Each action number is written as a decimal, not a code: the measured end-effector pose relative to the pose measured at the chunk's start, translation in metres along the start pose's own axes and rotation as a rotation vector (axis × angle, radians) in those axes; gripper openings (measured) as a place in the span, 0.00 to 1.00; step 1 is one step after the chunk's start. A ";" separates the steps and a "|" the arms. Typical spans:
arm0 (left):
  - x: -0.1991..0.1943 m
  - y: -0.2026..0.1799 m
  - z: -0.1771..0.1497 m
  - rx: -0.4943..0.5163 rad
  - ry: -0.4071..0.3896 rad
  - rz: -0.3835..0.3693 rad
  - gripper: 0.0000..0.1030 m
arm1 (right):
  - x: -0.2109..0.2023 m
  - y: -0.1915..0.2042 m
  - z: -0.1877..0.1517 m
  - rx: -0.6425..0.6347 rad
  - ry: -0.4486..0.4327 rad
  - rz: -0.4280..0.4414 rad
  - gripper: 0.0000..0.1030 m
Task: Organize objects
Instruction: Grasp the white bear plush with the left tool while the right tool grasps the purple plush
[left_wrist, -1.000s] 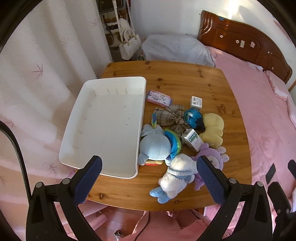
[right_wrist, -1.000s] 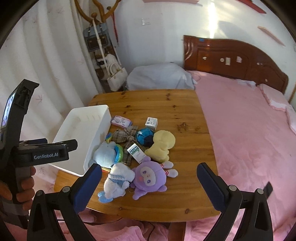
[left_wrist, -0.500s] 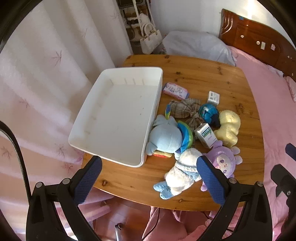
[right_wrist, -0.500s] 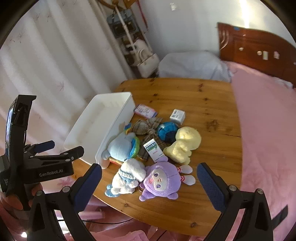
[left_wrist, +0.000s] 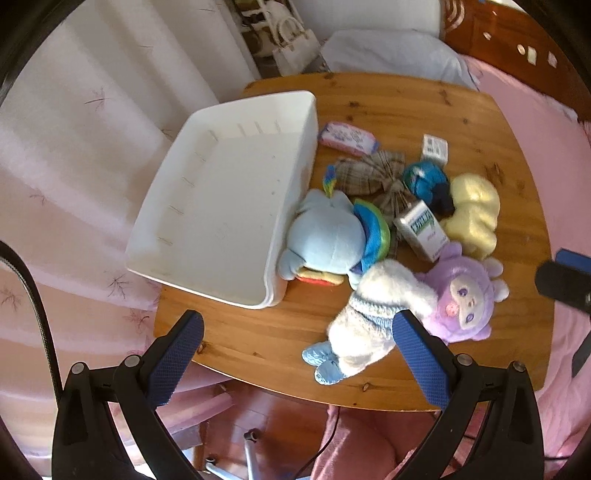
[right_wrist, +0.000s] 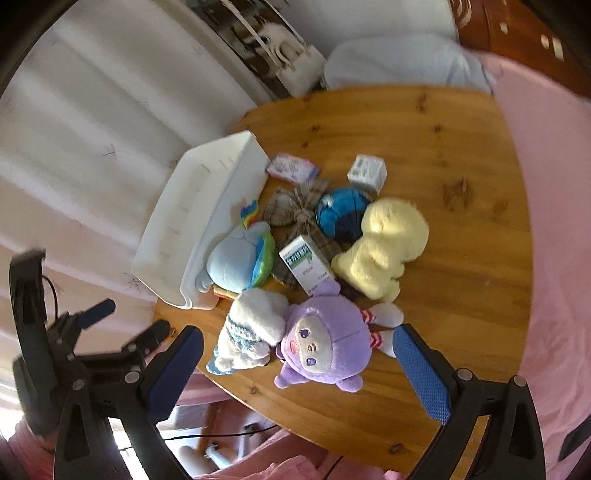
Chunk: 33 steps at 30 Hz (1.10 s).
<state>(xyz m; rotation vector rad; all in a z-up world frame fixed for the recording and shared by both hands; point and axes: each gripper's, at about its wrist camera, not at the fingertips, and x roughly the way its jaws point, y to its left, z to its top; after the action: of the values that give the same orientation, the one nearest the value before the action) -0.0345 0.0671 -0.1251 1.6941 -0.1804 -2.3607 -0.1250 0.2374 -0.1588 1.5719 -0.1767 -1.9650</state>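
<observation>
An empty white tray (left_wrist: 221, 206) (right_wrist: 192, 206) lies on the left of a round wooden table (left_wrist: 406, 107). Beside it sit a light-blue plush (left_wrist: 325, 236) (right_wrist: 240, 254), a white plush (left_wrist: 373, 314) (right_wrist: 251, 328), a purple plush (left_wrist: 465, 295) (right_wrist: 325, 347), a yellow plush (left_wrist: 472, 214) (right_wrist: 384, 243), a plaid bow (left_wrist: 369, 173), a blue ball (left_wrist: 424, 181), a green-and-white carton (left_wrist: 421, 229) (right_wrist: 306, 266), a small white box (left_wrist: 435, 147) and a pink packet (left_wrist: 347, 137). My left gripper (left_wrist: 295, 354) hovers open over the table's near edge. My right gripper (right_wrist: 297, 369) hangs open above the purple plush.
White curtains (left_wrist: 92, 110) hang to the left. A pink bed (right_wrist: 554, 221) with a wooden headboard (left_wrist: 517, 48) lies to the right. A grey pillow (left_wrist: 388, 51) and white handbags (left_wrist: 295, 44) sit behind the table. The far half of the table holds nothing.
Both grippers have moved closer to the table and lower, so the toys look larger. The view has swung right to left. Nothing on the table has moved.
</observation>
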 end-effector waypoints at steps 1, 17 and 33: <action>0.003 -0.003 -0.001 0.016 -0.001 0.000 0.99 | 0.005 -0.003 0.001 0.013 0.019 0.016 1.00; 0.046 -0.047 -0.014 0.264 -0.004 0.016 0.99 | 0.075 -0.044 -0.005 0.219 0.271 0.077 1.00; 0.078 -0.064 -0.006 0.298 0.058 -0.074 0.98 | 0.110 -0.072 -0.022 0.466 0.395 0.155 0.98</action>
<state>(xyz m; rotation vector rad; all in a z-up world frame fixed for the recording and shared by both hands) -0.0596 0.1092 -0.2137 1.9276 -0.4893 -2.4326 -0.1434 0.2431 -0.2910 2.1351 -0.6067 -1.5230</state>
